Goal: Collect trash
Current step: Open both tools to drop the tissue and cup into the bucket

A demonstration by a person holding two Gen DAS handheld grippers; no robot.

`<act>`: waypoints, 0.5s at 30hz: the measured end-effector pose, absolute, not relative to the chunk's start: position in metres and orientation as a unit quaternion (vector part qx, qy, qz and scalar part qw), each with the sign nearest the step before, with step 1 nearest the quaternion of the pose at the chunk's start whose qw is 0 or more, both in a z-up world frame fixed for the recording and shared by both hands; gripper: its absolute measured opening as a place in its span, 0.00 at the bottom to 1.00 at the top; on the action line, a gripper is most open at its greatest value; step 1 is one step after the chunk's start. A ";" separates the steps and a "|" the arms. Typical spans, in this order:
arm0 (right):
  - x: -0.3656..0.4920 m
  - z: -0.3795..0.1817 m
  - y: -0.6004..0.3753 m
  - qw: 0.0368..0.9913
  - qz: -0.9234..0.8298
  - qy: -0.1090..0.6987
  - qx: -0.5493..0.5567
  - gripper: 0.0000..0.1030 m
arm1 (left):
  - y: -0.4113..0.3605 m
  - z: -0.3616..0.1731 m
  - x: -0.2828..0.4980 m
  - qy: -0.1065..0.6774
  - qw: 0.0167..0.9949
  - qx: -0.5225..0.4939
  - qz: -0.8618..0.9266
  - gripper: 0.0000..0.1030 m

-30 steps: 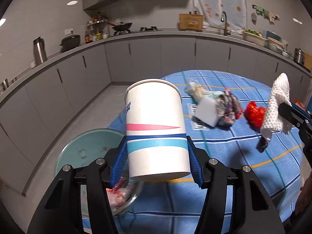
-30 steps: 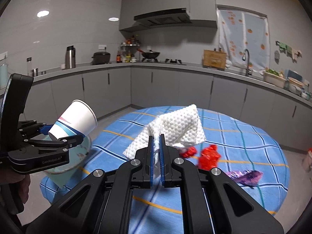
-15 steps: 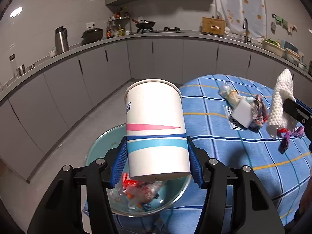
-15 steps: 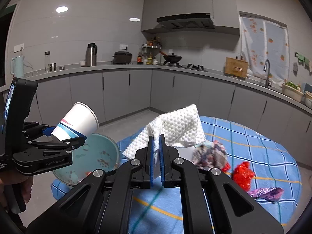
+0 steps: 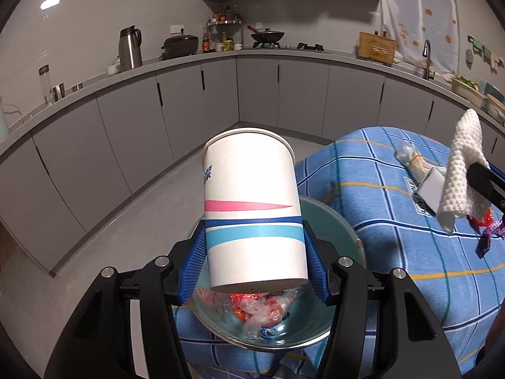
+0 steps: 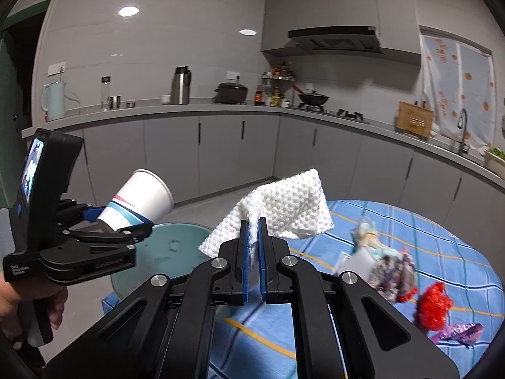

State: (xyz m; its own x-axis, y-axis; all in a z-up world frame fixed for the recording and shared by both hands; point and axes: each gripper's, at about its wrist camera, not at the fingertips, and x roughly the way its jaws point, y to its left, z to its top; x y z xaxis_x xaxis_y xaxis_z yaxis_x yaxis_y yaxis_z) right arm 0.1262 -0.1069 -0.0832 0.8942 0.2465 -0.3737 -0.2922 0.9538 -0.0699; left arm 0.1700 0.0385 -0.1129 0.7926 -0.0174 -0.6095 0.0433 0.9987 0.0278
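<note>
- Left wrist view: the left gripper point(image 5: 254, 265) occupies the lower centre of the frame, its blue pads pinching a paper cup point(image 5: 252, 208) near the base. The cup's long axis runs up the frame, rim at the top and tilted away from the camera.
- Directly beneath the cup's base, at the bottom centre, sits a teal bowl point(image 5: 344, 230) at the near edge of the table point(image 5: 394, 281), already holding crumpled wrappers point(image 5: 258, 312). Judgement: the cup is over the bowl, so the coming move turns on tipping or releasing it downward rather than on further travel.
- At the right edge, a white paper towel point(image 5: 460, 170) hangs from the other tool. More trash lies on the blue checked cloth behind it, partly hidden.
- Right wrist view: the right gripper point(image 6: 252, 246) fills the lower centre, jaws pressed together on the white paper towel point(image 6: 284, 211), which fans out above the fingertips.
- The bowl point(image 6: 167, 249) lies lower left of the towel, close beside it; the left gripper point(image 6: 120, 237) with the cup point(image 6: 139, 199) holds position above the bowl's left rim. Judgement: the left hand is nearer the bowl; the towel needs a short move leftward.
- Loose trash remains at the right: a mixed wrapper pile point(image 6: 385, 268), a red wrapper point(image 6: 434, 306) and a purple wrapper point(image 6: 457, 331).
</note>
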 end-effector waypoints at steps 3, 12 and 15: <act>0.133 -0.087 -0.093 0.967 0.156 0.191 -0.065 0.06 | 0.044 -0.116 0.172 0.325 0.946 0.017 -0.014 0.55; 0.153 -0.102 -0.064 0.956 0.191 0.210 -0.080 0.06 | 0.058 -0.126 0.180 0.336 0.942 0.005 -0.007 0.55; 0.159 -0.107 -0.059 0.952 0.198 0.217 -0.085 0.06 | 0.060 -0.129 0.182 0.340 0.941 0.000 -0.007 0.55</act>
State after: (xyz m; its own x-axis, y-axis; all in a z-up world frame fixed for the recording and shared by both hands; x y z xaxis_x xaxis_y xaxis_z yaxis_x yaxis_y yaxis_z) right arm 0.1587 -0.0590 -0.1071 0.8278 0.3395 -0.4467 -0.4134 0.9073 -0.0765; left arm 0.1818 0.0599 -0.1291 0.7691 -0.0126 -0.6390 0.0123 0.9999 -0.0049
